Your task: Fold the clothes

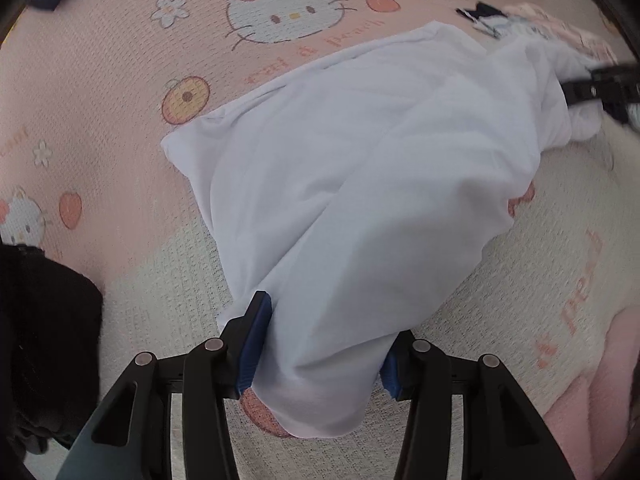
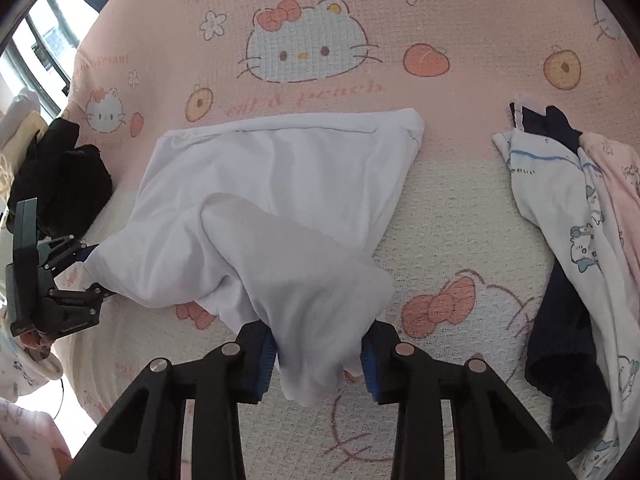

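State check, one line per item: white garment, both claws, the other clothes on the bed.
white garment: partly folded, bunched, far edge flat on the bedspread
left claw: shut on one bunched end
right claw: shut on another bunched fold
black garment: crumpled heap, untouched
printed clothes pile: unfolded, draped beside the white garment, apart from it

Left gripper [image 1: 320,354] and right gripper [image 2: 320,356], both angled downward, jaws clamped on cloth
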Demonstrator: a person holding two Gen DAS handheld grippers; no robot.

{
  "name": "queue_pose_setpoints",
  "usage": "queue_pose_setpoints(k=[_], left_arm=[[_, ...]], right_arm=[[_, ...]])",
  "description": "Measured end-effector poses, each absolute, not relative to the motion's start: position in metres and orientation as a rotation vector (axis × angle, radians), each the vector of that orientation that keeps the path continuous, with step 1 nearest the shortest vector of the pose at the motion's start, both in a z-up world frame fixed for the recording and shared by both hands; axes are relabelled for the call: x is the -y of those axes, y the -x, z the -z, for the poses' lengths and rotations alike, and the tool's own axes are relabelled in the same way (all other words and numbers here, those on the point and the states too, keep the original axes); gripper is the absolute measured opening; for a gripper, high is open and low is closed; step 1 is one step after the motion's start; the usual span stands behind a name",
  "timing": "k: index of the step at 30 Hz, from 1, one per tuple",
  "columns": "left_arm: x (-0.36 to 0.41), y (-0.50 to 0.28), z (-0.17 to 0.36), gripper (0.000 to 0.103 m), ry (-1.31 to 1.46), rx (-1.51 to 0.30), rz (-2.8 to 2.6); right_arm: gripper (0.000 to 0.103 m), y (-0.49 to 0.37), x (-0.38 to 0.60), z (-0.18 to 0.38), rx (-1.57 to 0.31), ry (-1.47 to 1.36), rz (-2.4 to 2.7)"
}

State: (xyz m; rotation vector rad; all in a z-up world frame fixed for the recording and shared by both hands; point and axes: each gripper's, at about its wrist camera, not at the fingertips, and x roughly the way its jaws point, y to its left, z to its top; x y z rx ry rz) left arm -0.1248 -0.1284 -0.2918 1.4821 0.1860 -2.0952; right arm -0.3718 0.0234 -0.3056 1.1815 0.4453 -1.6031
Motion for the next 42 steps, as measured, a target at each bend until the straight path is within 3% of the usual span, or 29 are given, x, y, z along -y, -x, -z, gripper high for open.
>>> queue_pose_setpoints(k=[5,18,27,31,34,38,40,42], left_arm=[[0.149,0.116,0.278,0.041,-1.434,-0.428,2.105],[0.210,0.083,0.270,0.041,-1.212,-1.097,2.075],[0.236,0.112,0.267,0.042,-1.297,-0.942,2.111],[0.251,0.106,0.278,0.044,-1.280,-1.024,2.088],[0.264,0.100,0.288,0.062,-1.268,-1.078,2.031],[0.281,0.089,0.297,0.062,-1.237,-1.235,1.944],[0.280,0.082,0.291,0.062,-1.203,-1.277,1.956],[0.275,0.079,0.283,0.062,-1.202,-1.240,1.970]], right_arm=[[0.026,0.376,-0.025,0.307,-0.420,-1.210,1.607],[0.026,0.395,-0.022,0.319,-0.275,-1.333,1.608],[0.026,0.408,-0.018,0.326,-0.244,-1.377,1.641],[0.027,0.408,-0.015,0.326,-0.265,-1.361,1.665],[0.031,0.410,-0.013,0.328,-0.275,-1.362,1.677],[0.034,0.410,-0.012,0.329,-0.279,-1.363,1.681],[0.041,0.410,-0.014,0.328,-0.276,-1.351,1.679],[0.056,0.412,-0.017,0.328,-0.265,-1.359,1.697]])
